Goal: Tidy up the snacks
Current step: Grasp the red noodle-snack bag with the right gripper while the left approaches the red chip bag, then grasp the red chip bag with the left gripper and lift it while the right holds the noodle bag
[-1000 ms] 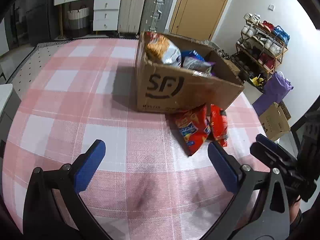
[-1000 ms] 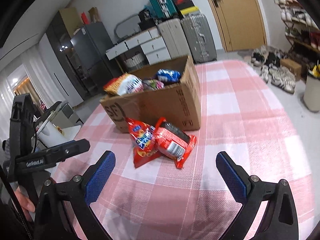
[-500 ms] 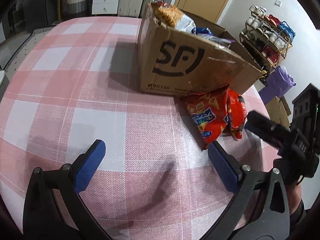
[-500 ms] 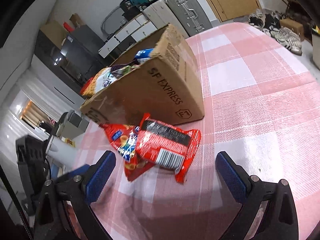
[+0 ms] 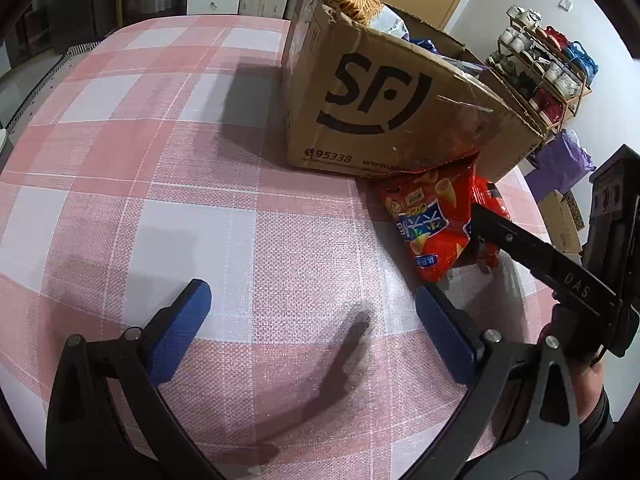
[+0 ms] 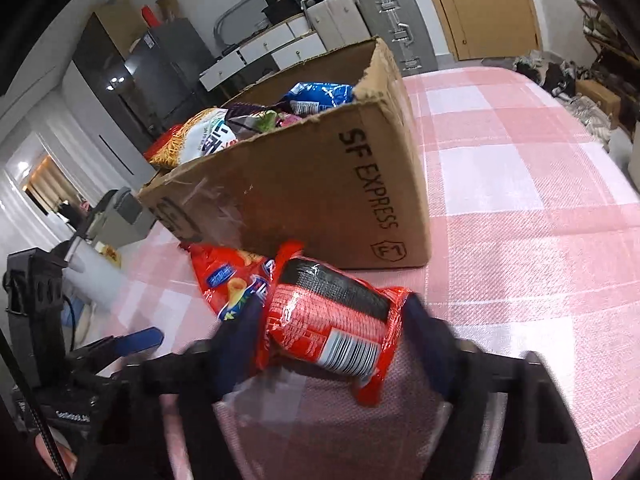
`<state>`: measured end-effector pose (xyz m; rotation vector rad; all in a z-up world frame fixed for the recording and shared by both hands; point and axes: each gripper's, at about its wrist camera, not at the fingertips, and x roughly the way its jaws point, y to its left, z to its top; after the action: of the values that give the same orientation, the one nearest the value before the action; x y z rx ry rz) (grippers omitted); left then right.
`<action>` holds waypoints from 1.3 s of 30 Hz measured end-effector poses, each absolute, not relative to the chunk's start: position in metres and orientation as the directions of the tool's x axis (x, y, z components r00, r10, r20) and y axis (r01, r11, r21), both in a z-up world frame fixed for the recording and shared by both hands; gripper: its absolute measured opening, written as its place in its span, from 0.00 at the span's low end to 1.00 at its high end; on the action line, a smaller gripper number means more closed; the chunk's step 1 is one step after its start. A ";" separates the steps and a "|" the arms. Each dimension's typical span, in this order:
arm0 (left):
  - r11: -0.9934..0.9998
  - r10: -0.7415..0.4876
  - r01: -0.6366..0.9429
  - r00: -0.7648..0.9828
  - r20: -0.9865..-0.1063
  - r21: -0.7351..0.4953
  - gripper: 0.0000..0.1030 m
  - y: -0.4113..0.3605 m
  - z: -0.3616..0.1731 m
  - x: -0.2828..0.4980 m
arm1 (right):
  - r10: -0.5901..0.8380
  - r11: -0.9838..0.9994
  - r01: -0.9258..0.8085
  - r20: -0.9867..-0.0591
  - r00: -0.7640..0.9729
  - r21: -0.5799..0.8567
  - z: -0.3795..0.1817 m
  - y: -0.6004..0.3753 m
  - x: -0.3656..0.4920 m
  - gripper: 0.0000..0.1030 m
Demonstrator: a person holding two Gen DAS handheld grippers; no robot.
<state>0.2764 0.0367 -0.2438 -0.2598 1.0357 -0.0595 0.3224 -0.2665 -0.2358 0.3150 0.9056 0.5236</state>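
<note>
Home: suitcases [image 6: 384, 16], shoe rack [image 5: 544, 60]

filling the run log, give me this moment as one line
right hand-held gripper: closing around red snack pack | left hand-held gripper: open, idle | SF cardboard box: holds snacks

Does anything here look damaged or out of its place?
The brown cardboard box has torn, ragged top edges. Two red snack packets lie outside it on the pink checked tablecloth, against its base.

Left gripper [image 5: 308, 320] fingers spread wide; right gripper [image 6: 332, 332] fingers seemingly pinched inward.
</note>
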 end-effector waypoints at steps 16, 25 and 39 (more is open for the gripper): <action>0.973 -0.155 -0.069 0.517 -0.842 -0.222 0.99 0.034 -0.235 0.270 | 0.603 0.791 -0.295 -0.596 0.530 0.537 -0.228 -0.291 0.304 0.51; 0.969 -0.196 -0.037 0.493 -0.848 -0.246 0.99 0.015 -0.231 0.274 | 0.642 0.747 -0.285 -0.540 0.544 0.601 -0.229 -0.319 0.287 0.51; 0.945 -0.277 -0.023 0.465 -0.841 -0.325 0.99 -0.025 -0.224 0.297 | 0.673 0.697 -0.287 -0.462 0.578 0.657 -0.230 -0.354 0.269 0.51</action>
<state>0.2975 -0.0252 -0.2241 -0.3102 1.0802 -0.1590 0.2687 -0.3538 -0.2302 0.5629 0.7630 0.5974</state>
